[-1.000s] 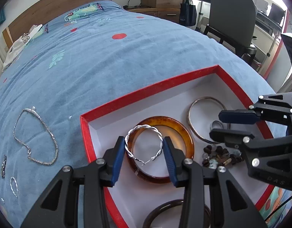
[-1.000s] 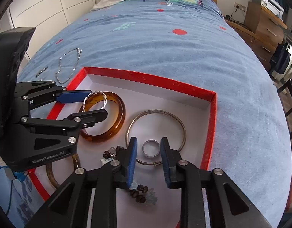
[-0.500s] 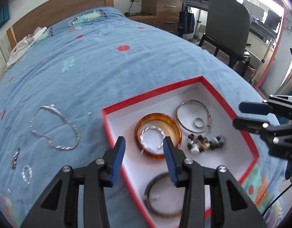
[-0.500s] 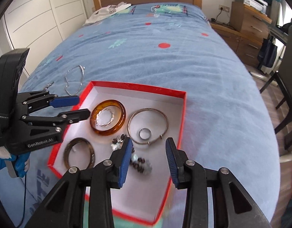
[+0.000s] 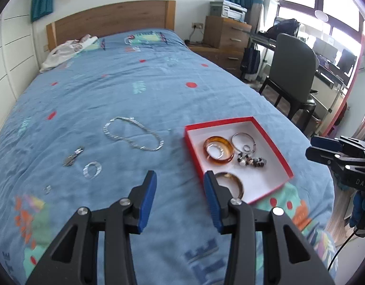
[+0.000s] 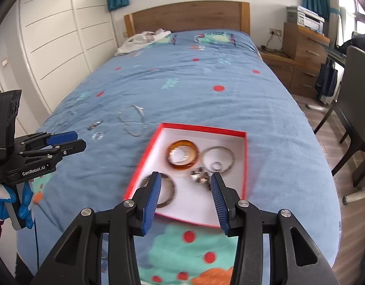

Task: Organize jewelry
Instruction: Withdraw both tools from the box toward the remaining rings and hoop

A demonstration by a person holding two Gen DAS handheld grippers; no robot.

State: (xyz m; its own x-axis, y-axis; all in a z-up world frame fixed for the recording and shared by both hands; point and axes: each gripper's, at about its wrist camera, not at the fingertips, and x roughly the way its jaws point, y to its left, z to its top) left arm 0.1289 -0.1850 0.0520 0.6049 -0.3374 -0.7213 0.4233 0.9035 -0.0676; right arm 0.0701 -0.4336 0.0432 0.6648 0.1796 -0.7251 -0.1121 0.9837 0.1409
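Both grippers pulled back, blue bedspread [image 5: 139, 109], wooden headboard [image 6: 187, 16]

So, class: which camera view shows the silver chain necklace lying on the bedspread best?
The left wrist view: the silver chain necklace lies near the centre, its whole loop and links sharp on the bedspread. The right wrist view shows it smaller, farther away and blurrier, left of the red box.

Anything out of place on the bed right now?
Yes: several silver pieces lie loose on the bedspread, outside the red box: a chain necklace, a clasp-like piece, a ring-shaped band and a tiny bit. Both grippers are open, holding nothing.
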